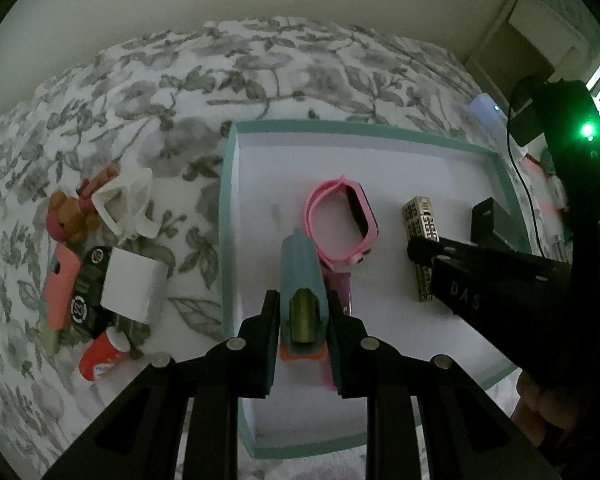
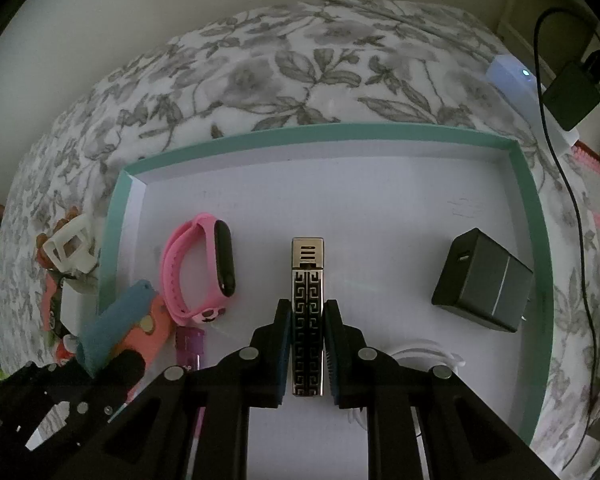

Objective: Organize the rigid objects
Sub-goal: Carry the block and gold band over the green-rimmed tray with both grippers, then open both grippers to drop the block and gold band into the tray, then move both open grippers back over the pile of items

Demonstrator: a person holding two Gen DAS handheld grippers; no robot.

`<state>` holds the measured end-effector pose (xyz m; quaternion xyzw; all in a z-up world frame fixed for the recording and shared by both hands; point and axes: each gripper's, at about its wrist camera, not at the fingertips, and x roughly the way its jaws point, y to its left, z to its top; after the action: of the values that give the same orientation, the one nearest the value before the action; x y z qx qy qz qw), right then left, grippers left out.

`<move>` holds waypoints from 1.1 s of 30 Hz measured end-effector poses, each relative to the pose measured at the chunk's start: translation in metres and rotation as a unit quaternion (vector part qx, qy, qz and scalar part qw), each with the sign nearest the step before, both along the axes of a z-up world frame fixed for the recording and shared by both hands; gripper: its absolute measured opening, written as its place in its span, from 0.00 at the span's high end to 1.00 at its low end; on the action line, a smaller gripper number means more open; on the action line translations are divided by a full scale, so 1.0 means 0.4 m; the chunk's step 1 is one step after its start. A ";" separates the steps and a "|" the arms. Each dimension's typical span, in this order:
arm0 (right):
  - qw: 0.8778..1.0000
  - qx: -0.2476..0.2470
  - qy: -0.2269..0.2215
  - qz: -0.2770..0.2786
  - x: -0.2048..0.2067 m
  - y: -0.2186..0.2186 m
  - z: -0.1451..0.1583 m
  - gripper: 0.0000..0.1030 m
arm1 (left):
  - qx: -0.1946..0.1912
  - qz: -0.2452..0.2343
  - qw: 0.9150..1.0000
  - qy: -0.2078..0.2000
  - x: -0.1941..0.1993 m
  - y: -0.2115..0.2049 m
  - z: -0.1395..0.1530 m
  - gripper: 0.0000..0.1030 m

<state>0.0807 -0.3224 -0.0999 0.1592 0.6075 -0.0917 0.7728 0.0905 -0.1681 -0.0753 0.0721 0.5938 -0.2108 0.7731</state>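
A shallow white tray with a teal rim [image 1: 340, 125] [image 2: 320, 130] lies on a flowered bedspread. My left gripper [image 1: 303, 308] is shut on a blue and orange plastic piece [image 1: 300, 264], held low over the tray's left part. My right gripper [image 2: 308, 312] is shut on a slim metal lighter with a black key pattern [image 2: 308, 276], low at the tray's middle. In the tray lie a pink wristband [image 2: 200, 272] [image 1: 342, 220], a black charger block [image 2: 484, 280], a purple item [image 2: 190, 340] and a white cable [image 2: 432, 360]. Whether either held thing touches the floor I cannot tell.
Left of the tray sits a pile on the bedspread: a white cube [image 1: 130, 288], a pink case [image 1: 60, 288], a red bottle [image 1: 100, 356], a small teddy [image 1: 70, 216] and a white frame [image 1: 120, 200]. A power adapter with cable [image 2: 572, 92] is at the far right.
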 end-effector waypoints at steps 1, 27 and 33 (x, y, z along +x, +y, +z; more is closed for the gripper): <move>1.000 -0.001 0.001 0.001 0.002 0.001 0.001 0.83 | -0.001 0.000 1.000 0.005 0.000 0.000 -0.003 0.78; 0.988 -0.077 -0.133 0.030 0.011 0.046 0.244 0.33 | -0.038 0.127 0.990 -0.047 0.081 0.162 0.127 0.24; 0.987 -0.081 -0.139 0.032 0.021 0.060 0.230 0.18 | -0.043 0.180 0.981 -0.050 0.106 0.238 0.132 0.18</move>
<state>0.0891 -0.2985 -0.0080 0.0882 0.4899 -0.0927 0.8623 0.1330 -0.0727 -0.0223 -0.0591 0.5484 -0.0895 0.8293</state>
